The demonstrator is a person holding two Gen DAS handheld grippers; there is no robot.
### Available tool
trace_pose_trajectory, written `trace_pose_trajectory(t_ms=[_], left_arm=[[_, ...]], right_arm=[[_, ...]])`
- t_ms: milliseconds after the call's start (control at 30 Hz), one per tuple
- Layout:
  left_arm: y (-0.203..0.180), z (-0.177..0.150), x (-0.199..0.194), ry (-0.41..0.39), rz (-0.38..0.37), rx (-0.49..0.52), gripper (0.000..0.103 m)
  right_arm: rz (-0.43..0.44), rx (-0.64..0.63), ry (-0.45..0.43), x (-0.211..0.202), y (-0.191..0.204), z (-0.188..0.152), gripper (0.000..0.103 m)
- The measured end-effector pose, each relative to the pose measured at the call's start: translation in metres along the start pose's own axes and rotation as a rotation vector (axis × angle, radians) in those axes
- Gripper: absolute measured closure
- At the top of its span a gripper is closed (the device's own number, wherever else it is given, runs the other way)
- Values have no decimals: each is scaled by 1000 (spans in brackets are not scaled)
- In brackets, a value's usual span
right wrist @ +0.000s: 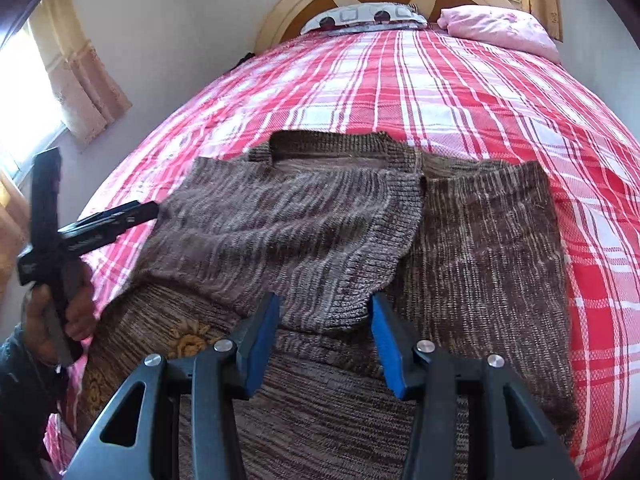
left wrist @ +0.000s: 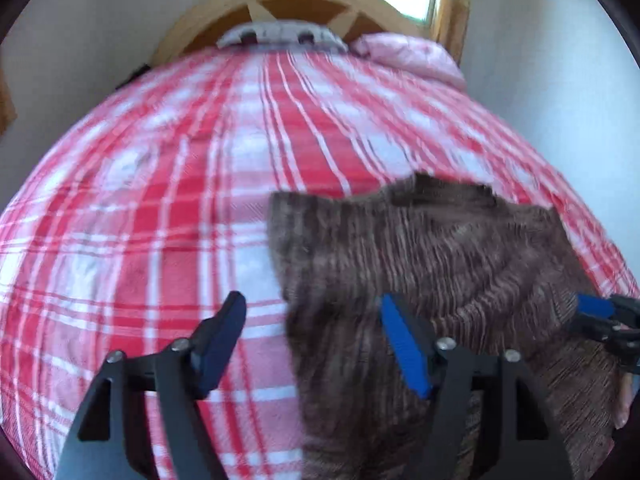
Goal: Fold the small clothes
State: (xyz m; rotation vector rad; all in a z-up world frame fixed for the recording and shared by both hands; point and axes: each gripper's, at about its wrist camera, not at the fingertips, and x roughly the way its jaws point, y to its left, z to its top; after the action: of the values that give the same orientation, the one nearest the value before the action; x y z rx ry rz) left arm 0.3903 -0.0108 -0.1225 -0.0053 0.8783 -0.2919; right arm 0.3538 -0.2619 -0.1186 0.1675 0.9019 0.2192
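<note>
Right hand-held gripper (right wrist: 326, 336), blue pads apart above ribbed brown knit sweater (right wrist: 304, 220)

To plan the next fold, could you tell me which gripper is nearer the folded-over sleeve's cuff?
Right. The right gripper hovers at the cuff, which lies between its open fingers; the left gripper is off at the sweater's left edge.

No readable text, label, brand or number is found in either view. Faint pale marks are seen on the black body of the left tongs (right wrist: 146, 211) in the right wrist view, but they cannot be made out.
</note>
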Motion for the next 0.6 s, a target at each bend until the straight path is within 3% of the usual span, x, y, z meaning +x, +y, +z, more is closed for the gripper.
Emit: trace_pose_trajectory(t_ms=[67, 133, 267, 333, 400, 533, 600], left_arm=[[-5, 0, 14, 59, -15, 18, 86], [-4, 0, 9, 43, -17, 22, 92], [24, -5, -6, 12, -31, -29, 93], [39, -10, 0, 30, 14, -50, 97], [45, -10, 1, 19, -16, -81, 96], [28, -11, 1, 27, 43, -15, 95], [27, -13, -6, 9, 56, -6, 90]], right_arm=[[5, -7, -16, -5, 2, 0, 55], [4, -14, -22, -8, 3, -1, 55], [-4, -26, -20, -8, 3, -3, 55], [-3, -22, -24, -9, 1, -5, 55], [-1, -18, -21, -7, 0, -5, 55], [9, -23, -15, 0, 6, -4, 55], [12, -44, -17, 2, 15, -2, 55]])
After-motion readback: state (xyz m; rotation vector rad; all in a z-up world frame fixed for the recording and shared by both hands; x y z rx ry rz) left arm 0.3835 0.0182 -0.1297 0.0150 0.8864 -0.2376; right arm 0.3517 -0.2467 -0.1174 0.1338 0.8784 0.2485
